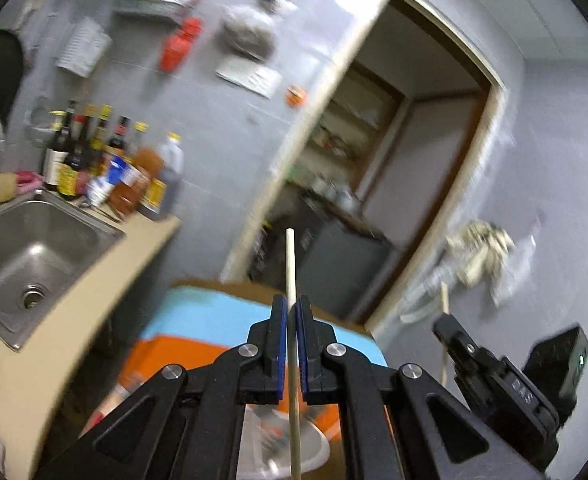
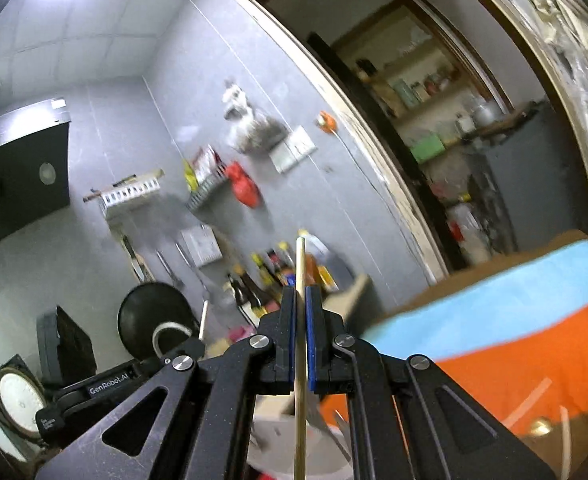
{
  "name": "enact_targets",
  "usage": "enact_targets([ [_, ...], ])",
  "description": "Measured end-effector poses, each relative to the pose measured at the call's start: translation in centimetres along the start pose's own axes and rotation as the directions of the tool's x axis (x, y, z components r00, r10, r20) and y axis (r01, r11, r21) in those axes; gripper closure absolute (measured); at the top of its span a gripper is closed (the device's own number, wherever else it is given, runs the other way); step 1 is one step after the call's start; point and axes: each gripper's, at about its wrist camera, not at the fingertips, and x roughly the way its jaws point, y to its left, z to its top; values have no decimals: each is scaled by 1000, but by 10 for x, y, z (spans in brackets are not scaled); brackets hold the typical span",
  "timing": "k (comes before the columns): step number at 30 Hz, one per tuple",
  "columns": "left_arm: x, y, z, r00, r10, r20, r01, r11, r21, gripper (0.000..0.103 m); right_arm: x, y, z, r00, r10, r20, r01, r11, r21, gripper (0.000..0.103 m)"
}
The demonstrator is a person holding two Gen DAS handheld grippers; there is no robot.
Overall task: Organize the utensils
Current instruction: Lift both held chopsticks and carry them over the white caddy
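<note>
My left gripper point(image 1: 293, 312) clamps one chopstick point(image 1: 291, 264) upright; my right gripper point(image 2: 304, 304) clamps another chopstick point(image 2: 301, 264). Both are raised above the table point(image 2: 494, 300). I'd keep them vertical and grip firmly.

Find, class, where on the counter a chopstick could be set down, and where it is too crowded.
Free: the tan counter strip between the sink and the counter's front edge. Crowded: the back corner, packed with sauce bottles beside a sponge.
</note>
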Motion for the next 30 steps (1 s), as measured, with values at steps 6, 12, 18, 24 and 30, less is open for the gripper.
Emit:
enact_targets([
  [6, 12, 44, 11, 997, 37, 73, -33, 998, -59, 98, 31, 16, -19, 997, 11, 76, -9, 999, -31, 99],
  [12, 30, 61, 2, 990, 59, 130, -51, 996, -66, 98, 44, 10, -38, 982, -73, 172, 81, 996, -40, 99],
  [18, 36, 61, -18, 978, 106, 178, -106, 994, -5, 98, 36, 4, -49, 961, -139, 238, 159, 985, -68, 99],
  [24, 36, 54, -33, 968, 120, 220, -132, 990, 41, 98, 30, 6, -55, 925, -204, 320, 250, 962, -108, 99],
  [30, 34, 48, -45, 963, 123, 241, -149, 985, 92, 98, 28, 8, -56, 916, -212, 341, 269, 954, -129, 99],
])
